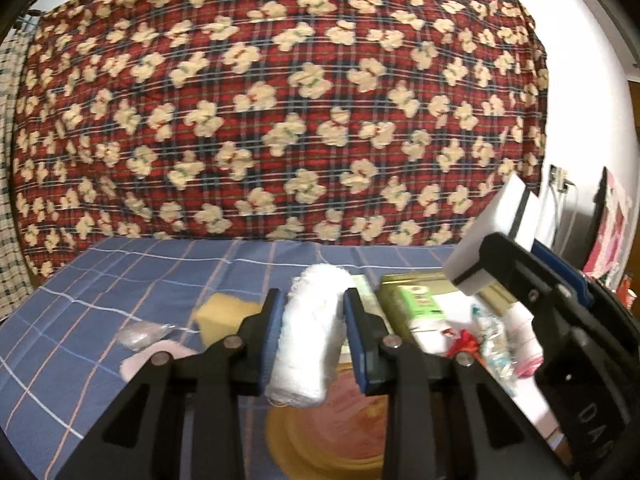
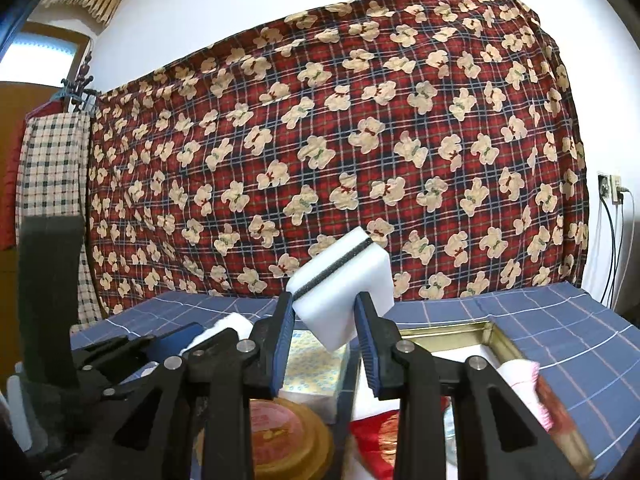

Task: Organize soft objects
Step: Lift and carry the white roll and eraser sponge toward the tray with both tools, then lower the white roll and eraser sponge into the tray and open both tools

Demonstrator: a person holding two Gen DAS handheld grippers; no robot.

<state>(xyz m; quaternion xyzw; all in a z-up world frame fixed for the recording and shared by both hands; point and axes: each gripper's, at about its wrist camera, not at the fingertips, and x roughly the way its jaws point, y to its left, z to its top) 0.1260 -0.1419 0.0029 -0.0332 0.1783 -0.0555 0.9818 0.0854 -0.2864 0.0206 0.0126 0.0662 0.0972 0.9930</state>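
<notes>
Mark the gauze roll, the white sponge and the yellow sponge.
gauze roll [image 1: 308, 332], left wrist view, middle of its side
white sponge [image 2: 344, 288], right wrist view, broad white face
yellow sponge [image 1: 224, 314], left wrist view, top face

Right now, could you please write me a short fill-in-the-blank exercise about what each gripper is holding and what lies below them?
1. The left gripper is shut on a white roll of ____.
2. The right gripper clamps a white sponge with a dark ____ through it.
3. The tablecloth under the objects is checked and mostly ____.
4. The hanging blanket is printed with cream ____.

Missing words: gauze; stripe; blue; bears
</notes>
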